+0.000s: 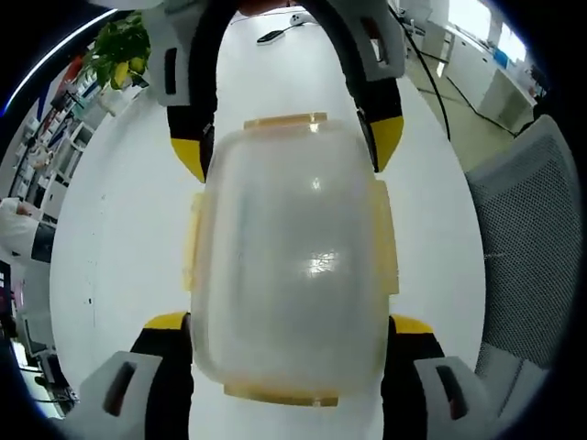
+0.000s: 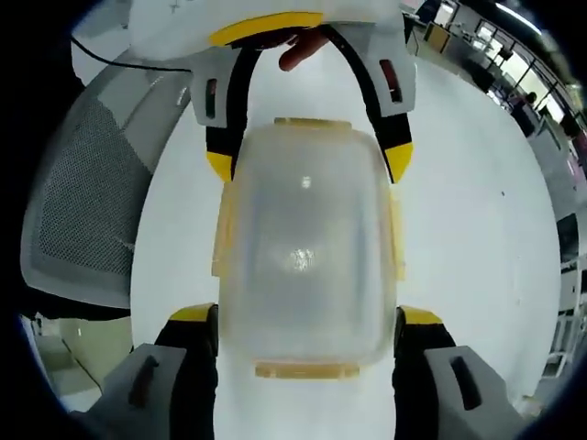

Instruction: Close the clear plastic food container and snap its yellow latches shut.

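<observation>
- The left gripper has its jaws spread wide, one on each long side of the clear plastic food container; the yellow jaw tips sit just beside the near corners, and whether they press the walls cannot be told
- The right gripper is spread the same way around the opposite end of the container, its yellow tips just beside that end's corners
- In the left gripper view the right gripper comes in from the top, its jaws flanking the far end of the container; in the right gripper view the left gripper shows at the top likewise, with a fingertip of the person's hand above it
- The two grippers face each other along the container's length, each pointing at the other
- The container rests on the white table, lid on top, between the two grippers
- Yellow latches lie along the container's edges: one at each end and one on each long side; whether they are snapped down cannot be told
- A grey mesh chair stands beside the table, and a green plant is at the table's far edge
</observation>
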